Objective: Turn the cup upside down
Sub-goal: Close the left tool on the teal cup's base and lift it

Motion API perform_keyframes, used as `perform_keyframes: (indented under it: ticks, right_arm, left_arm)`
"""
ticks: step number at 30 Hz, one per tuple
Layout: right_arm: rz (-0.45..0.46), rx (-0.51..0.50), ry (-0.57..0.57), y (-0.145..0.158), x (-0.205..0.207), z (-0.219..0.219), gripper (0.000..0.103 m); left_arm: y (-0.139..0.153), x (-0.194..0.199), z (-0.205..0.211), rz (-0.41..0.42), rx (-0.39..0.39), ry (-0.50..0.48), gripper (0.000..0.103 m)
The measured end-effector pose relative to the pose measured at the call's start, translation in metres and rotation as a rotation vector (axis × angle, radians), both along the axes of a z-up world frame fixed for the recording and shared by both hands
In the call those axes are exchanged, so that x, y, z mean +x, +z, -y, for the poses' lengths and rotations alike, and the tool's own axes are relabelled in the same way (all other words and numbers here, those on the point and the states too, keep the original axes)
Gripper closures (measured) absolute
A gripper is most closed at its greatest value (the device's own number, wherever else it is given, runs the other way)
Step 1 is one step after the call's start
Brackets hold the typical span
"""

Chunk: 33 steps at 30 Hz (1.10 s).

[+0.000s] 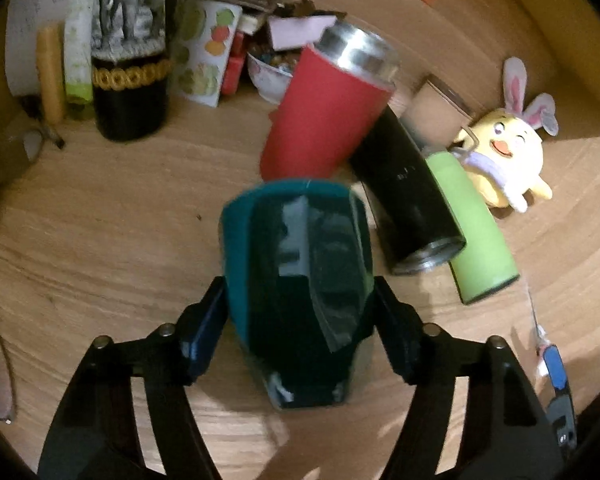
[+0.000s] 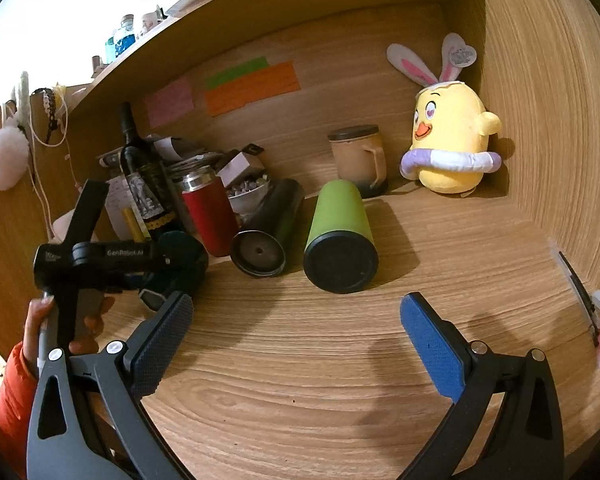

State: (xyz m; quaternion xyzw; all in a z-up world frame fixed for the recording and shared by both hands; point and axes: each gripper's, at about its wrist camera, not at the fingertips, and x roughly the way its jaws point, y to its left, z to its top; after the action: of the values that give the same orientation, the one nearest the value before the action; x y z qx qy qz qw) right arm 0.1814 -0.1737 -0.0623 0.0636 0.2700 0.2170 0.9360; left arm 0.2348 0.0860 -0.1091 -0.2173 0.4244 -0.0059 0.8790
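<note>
A dark teal cup is gripped between the fingers of my left gripper, held just above the wooden desk. In the right wrist view the same cup shows at the left, mostly hidden behind the left gripper's black body. My right gripper is open and empty, low over the desk in front of the lying cups.
A red tumbler stands tilted behind the teal cup. A black tumbler and a green one lie on their sides. A yellow plush chick, a brown mug, a wine bottle and clutter sit at the back.
</note>
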Motion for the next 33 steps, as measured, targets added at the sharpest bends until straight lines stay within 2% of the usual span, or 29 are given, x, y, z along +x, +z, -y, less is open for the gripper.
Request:
perform_keyframes:
  ticks: [11,20,26,29,33]
  right_arm:
    - [0.019,0.01,0.006,0.006,-0.017,-0.001,0.0]
    - [0.045,0.003,0.001,0.014,-0.046,0.002,0.0]
    - [0.051,-0.006,0.01,0.017,-0.062,0.0,0.0]
    - [0.044,-0.011,0.033,0.014,-0.066,-0.007,0.0]
    - [0.023,-0.004,0.083,0.006,-0.066,-0.025,0.0]
  left_arm:
    - [0.001,-0.044,0.026,0.001,-0.021,-0.077,0.037]
    - [-0.002,-0.079,0.065,0.012,-0.092,-0.139,0.037]
    - [0.002,-0.088,0.075,0.021,-0.031,-0.17,0.037]
    - [0.005,-0.094,0.071,0.041,-0.029,-0.181,0.036]
    - [0.022,-0.111,0.056,0.131,0.012,-0.158,0.028]
